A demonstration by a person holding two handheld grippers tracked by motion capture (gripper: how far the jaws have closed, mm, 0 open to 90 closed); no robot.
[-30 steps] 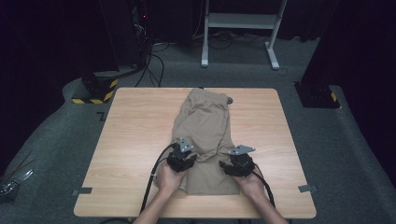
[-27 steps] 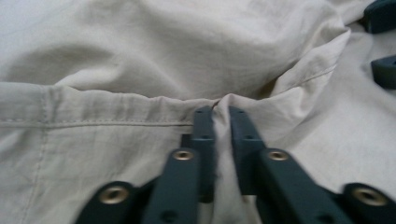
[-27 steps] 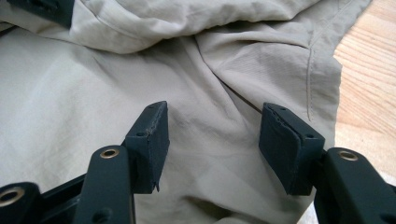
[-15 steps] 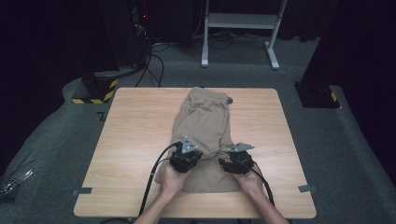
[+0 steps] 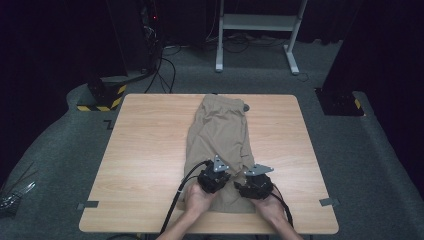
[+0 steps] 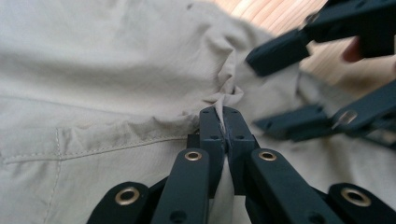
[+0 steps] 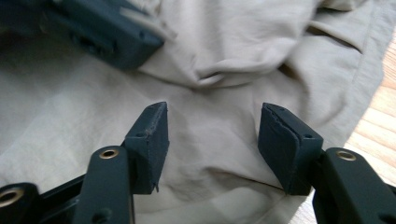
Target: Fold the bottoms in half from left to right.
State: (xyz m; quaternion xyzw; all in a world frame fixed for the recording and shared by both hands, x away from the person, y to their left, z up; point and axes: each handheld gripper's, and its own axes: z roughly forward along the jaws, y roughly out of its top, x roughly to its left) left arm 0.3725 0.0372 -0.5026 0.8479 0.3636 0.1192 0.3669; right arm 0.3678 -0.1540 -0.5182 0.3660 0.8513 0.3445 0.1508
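1. High view: a beige woven-cloth garment, folded lengthwise into a long strip (image 5: 220,145), lies on the pale rectangular wooden table (image 5: 145,165), running from the far edge to just short of the near edge, slightly right of the table's middle.
2. No container stands on the table; the garment is the one thing lying on it.
3. At the garment's near end the left gripper (image 5: 214,176) and the right gripper (image 5: 256,184) sit side by side over the cloth, each held by a hand that comes in over the near table edge, with black cables trailing back past that edge.
4. Left gripper view: the left gripper (image 6: 225,122) has just closed, and its two black jaws stand together, clamped on a small pinched-up ridge of the garment (image 6: 116,79); cloth puckers into creases just beyond the tips, and a stitched seam runs off to one side of them.
5. In the same view the right gripper (image 6: 299,84) shows just beside the pinch, jaws apart, above the garment.
6. Right gripper view: the right gripper (image 7: 212,140) stands with its jaws well apart, the garment (image 7: 224,56) lying between and below them, the pads not pressing on it.
7. Beyond those jaws the cloth rises in a soft fold, and part of the left gripper (image 7: 98,32) shows, blurred, over the garment; bare wood of the table (image 7: 378,116) shows at the garment's edge.
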